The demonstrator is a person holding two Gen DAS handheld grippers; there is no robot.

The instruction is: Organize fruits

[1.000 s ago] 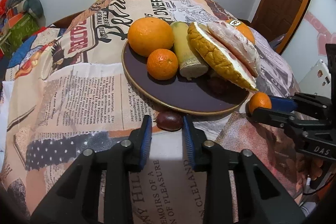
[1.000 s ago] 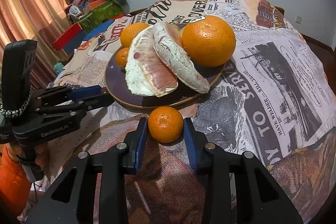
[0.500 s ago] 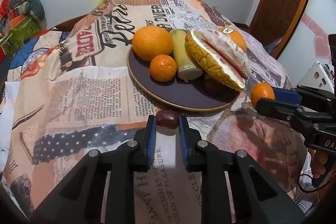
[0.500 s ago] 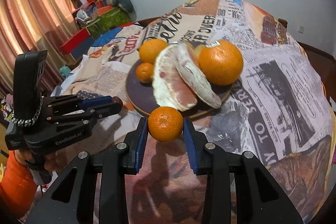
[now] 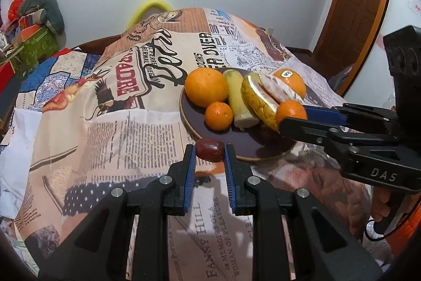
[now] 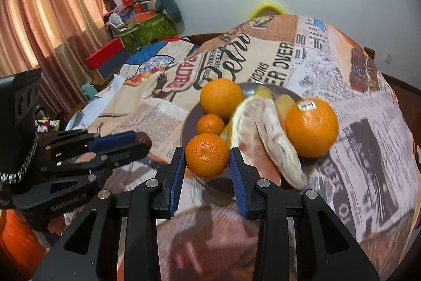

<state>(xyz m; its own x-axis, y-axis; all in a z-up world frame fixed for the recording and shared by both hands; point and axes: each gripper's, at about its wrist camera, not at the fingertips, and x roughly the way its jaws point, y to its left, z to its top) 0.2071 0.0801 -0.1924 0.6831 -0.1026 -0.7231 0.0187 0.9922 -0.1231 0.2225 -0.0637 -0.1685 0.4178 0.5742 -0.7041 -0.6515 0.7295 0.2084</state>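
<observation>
- My left tongs (image 5: 209, 153) are closed on a small dark red fruit (image 5: 209, 146), its two ends pressed between the blue pads near the fingertips.
- From the left wrist view that red fruit sits just at the near rim of the dark plate (image 5: 247, 146), raised off the printed tablecloth (image 5: 147, 128); I cannot tell whether it touches the rim.
- My right tongs (image 6: 207, 162) are clamped on a small mandarin (image 6: 207, 155), one blue pad on each side of it.
- In the right wrist view the held mandarin hangs in front of the plate's near edge; in the left wrist view it shows at (image 5: 291, 112), over the plate's right side and close against the pomelo wedges (image 5: 259, 102).
- On the plate I see a large orange (image 5: 206, 87), a smaller mandarin (image 5: 219, 115) in front of it, a pale green cut stalk (image 5: 239, 99) beside them, and the peeled pomelo wedges leaning together.
- A second large orange with a sticker (image 6: 311, 127) sits at the far right of the plate, touching the pomelo.
- The table is covered by the newspaper-print cloth, with the plate near its middle.
- The left tool appears in the right wrist view at (image 6: 143, 141), well to the left of the held mandarin.
- A wooden door (image 5: 360, 4) stands behind the table on the right; curtains (image 6: 44, 25) hang on the other side.
- The right wrist view is somewhat blurred around the pomelo.
</observation>
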